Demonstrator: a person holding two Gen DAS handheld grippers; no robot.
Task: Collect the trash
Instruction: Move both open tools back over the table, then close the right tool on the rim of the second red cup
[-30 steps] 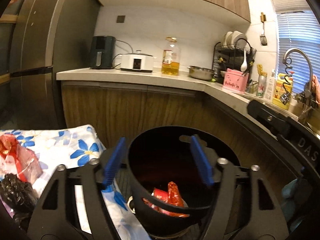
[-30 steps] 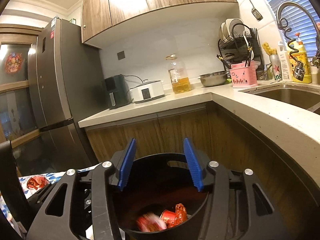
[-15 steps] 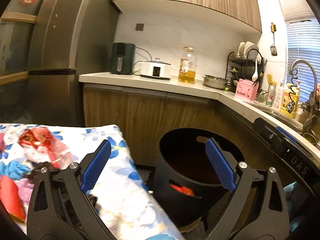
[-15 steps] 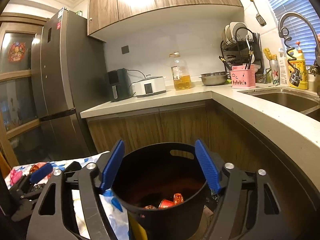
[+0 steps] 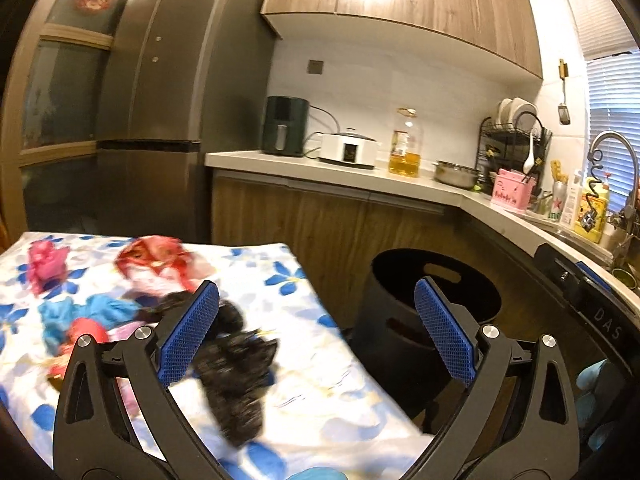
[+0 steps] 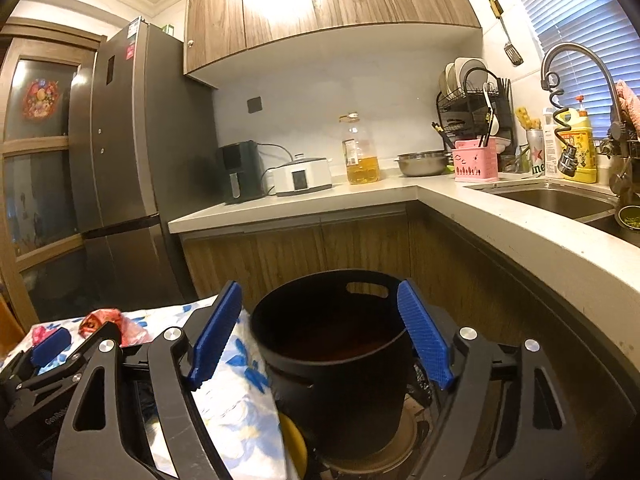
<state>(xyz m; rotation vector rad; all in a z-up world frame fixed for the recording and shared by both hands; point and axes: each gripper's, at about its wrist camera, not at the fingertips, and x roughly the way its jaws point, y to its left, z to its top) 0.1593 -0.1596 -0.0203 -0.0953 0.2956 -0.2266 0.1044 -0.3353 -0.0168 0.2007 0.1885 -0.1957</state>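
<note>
A black trash bin stands on the floor right of a table with a blue-flowered cloth. On the cloth lie a crumpled black bag, a red wrapper, a pink wrapper and blue and red scraps. My left gripper is open and empty over the table's right edge, the black bag just below its left finger. My right gripper is open and empty above the bin. The left gripper shows at the lower left of the right wrist view.
A wooden cabinet run with a pale counter wraps behind and to the right of the bin. On it stand an air fryer, a cooker, an oil bottle and a dish rack. A fridge stands left, a sink right.
My left gripper has swung left from above the bin to over the table and opened wider. My right gripper has opened wider and drawn back from the bin, whose contents no longer show.
</note>
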